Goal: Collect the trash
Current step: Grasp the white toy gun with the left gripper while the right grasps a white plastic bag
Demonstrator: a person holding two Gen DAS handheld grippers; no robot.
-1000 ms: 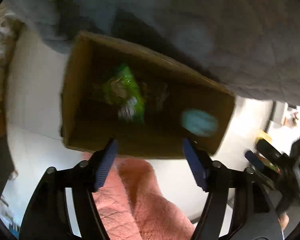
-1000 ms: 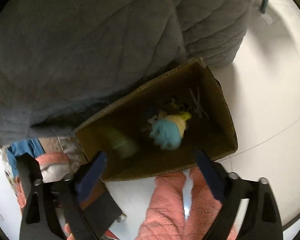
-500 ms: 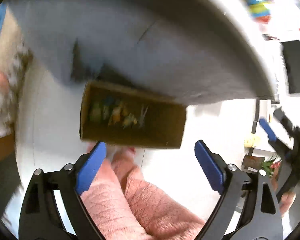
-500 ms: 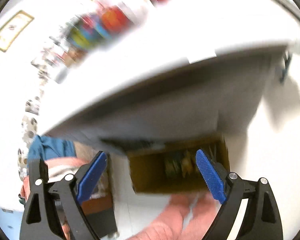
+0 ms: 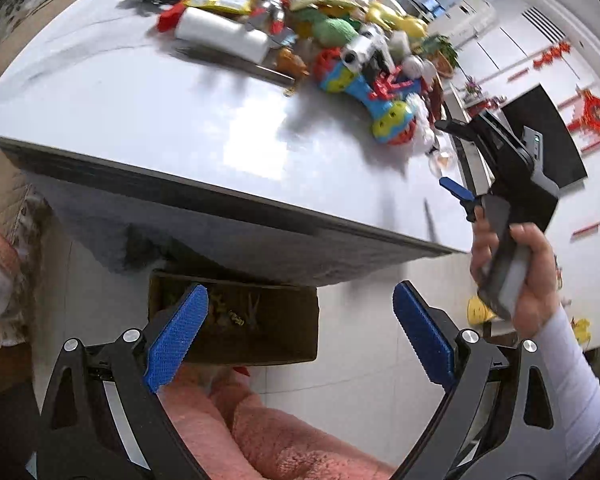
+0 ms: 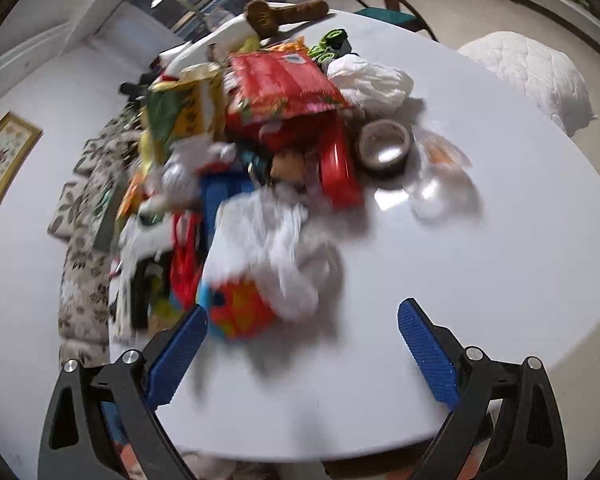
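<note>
White table (image 6: 480,280), cluttered heap (image 6: 260,152), tiled floor (image 5: 360,372)

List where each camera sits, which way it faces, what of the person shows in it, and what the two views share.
Left wrist: on the left gripper, off the table's edge, looking across the white table and down at the cardboard box on the floor; the right hand with its gripper and pink-clad legs show.
Right wrist: on the right gripper, above the table, facing the heap of clutter; only its own open fingers show clearly.
Shared: the white table and the heap on it.
</note>
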